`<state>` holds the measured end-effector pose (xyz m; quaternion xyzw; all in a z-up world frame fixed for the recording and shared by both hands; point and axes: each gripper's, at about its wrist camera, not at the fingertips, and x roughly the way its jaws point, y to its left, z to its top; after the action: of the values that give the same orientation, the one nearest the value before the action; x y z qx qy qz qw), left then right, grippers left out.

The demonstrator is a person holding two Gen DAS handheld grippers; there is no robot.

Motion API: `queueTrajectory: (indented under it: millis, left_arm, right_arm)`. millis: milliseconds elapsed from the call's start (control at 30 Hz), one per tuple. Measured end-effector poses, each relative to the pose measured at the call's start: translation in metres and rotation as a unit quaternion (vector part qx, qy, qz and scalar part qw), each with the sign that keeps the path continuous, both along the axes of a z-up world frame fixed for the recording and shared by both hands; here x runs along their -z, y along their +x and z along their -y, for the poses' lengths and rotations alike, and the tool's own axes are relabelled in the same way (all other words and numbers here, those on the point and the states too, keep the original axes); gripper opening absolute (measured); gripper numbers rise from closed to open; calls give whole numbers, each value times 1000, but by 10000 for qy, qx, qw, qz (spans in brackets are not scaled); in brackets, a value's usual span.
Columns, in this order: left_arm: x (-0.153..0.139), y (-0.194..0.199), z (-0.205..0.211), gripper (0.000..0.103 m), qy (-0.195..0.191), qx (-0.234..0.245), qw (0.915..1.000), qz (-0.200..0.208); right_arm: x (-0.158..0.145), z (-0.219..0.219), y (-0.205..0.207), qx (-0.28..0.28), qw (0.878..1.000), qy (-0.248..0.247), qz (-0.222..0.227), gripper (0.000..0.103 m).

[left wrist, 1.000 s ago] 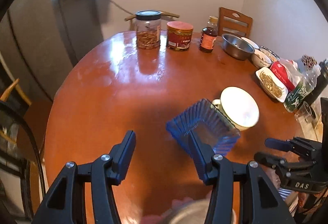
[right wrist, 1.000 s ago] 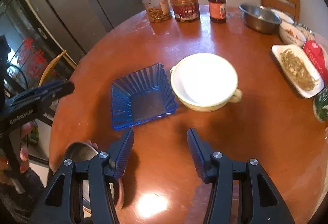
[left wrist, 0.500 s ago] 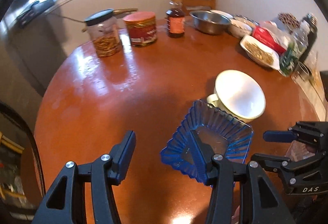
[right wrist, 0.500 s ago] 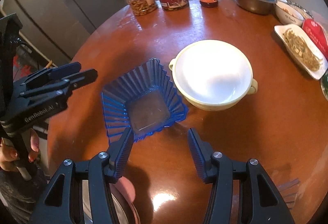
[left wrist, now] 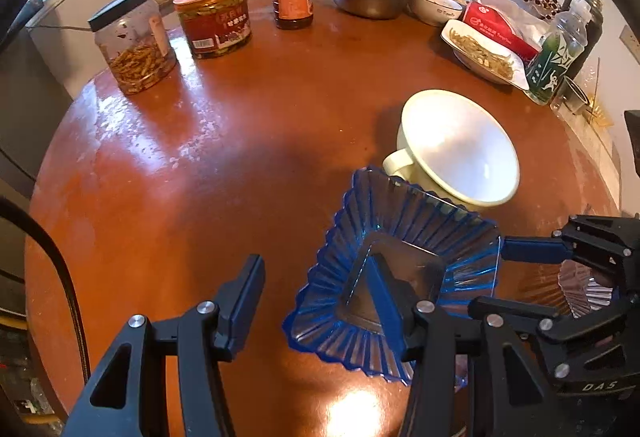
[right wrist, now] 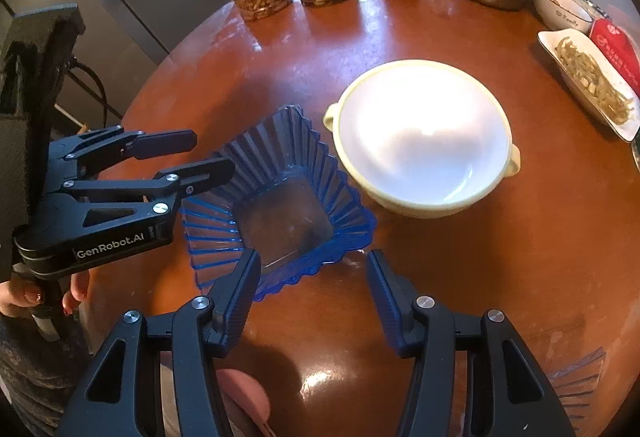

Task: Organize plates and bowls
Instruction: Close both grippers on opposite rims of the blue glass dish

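Round brown table [right wrist: 520, 277] fills both views, its far edge crowded with jars, a bottle, a steel basin and food dishes well clear of the action. Nearer the middle sits the cream two-handled bowl [right wrist: 424, 133], upright and empty, and just beside it, rims very nearly touching, the blue ribbed glass dish [right wrist: 280, 205], square and fluted, flat on the wood. Both tools are on the dish now: the left hand-held gripper [right wrist: 208, 157] reaches in from the side, jaws apart, one finger over the dish's rim and one outside it, nothing clamped. From its own camera one finger [left wrist: 384, 289] shows through the blue glass, so it looks to straddle that wall. The right hand-held gripper [right wrist: 312, 277] hangs over the near corner, jaws parted too, grasping nothing; whether its left finger touches the rim I cannot tell. So this reads as the approach to a pick of the blue dish, with nothing stacked yet. Next move calls for a pinch on that thin fluted wall, firm but gentle since glass is slick, then a level lift, likely into or beside the cream bowl.
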<state>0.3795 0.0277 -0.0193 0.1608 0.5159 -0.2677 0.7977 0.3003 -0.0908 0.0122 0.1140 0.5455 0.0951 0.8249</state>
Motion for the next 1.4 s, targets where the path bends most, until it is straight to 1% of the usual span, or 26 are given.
queueTrajectory:
  millis: [133,333,433,467,567,600,767,867,967,1100,1200,1333,1400]
  left_arm:
    - [6,5,3,53,50,82,10000,-18]
    - [14,12,5,53,62,142,9998,-119]
    - [20,12,10,53,187,207,9994,-202]
    - [22,12,11,53,220,218,9993,-211]
    - [26,9,13,49,263,290,9989,-257]
    - [27,8,14,44,250,299,9988,-293]
    - [28,1,13,38,239,311,9983,-435]
    - [28,-8,12,34,277,346,9977,-505]
    - [29,-20,11,33,317,387,9971,-574]
    - [30,-37,8,32,328,390,9966,-654]
    - [30,-42,7,32,317,317,9969,-641]
    - [23,-33,0,32,219,-2,9982,-563]
    - [21,-28,-1,32,203,-66,9984,-527]
  right_arm:
    - [7,-1,5,111,9999,19,-89,57]
    - [12,-4,8,120,9999,-78,-23,56]
    - [13,-7,7,42,9999,-160,-10,48]
    - [14,-8,8,15,9998,-193,-4,47]
    - [14,-8,8,-30,9997,-236,38,43]
    - [14,-7,7,-38,9998,-208,45,43]
    - [14,-4,5,-141,9995,-264,71,42]
    - [14,0,4,-158,9995,-272,57,37]
    - [14,5,3,-185,9994,-276,37,33]
    - [13,10,0,-178,9995,-259,44,32]
    - [13,14,-4,-119,9997,-231,18,32]
    - [13,9,-11,-176,9997,-185,-35,33]
    - [15,7,-12,-174,9997,-158,-78,33]
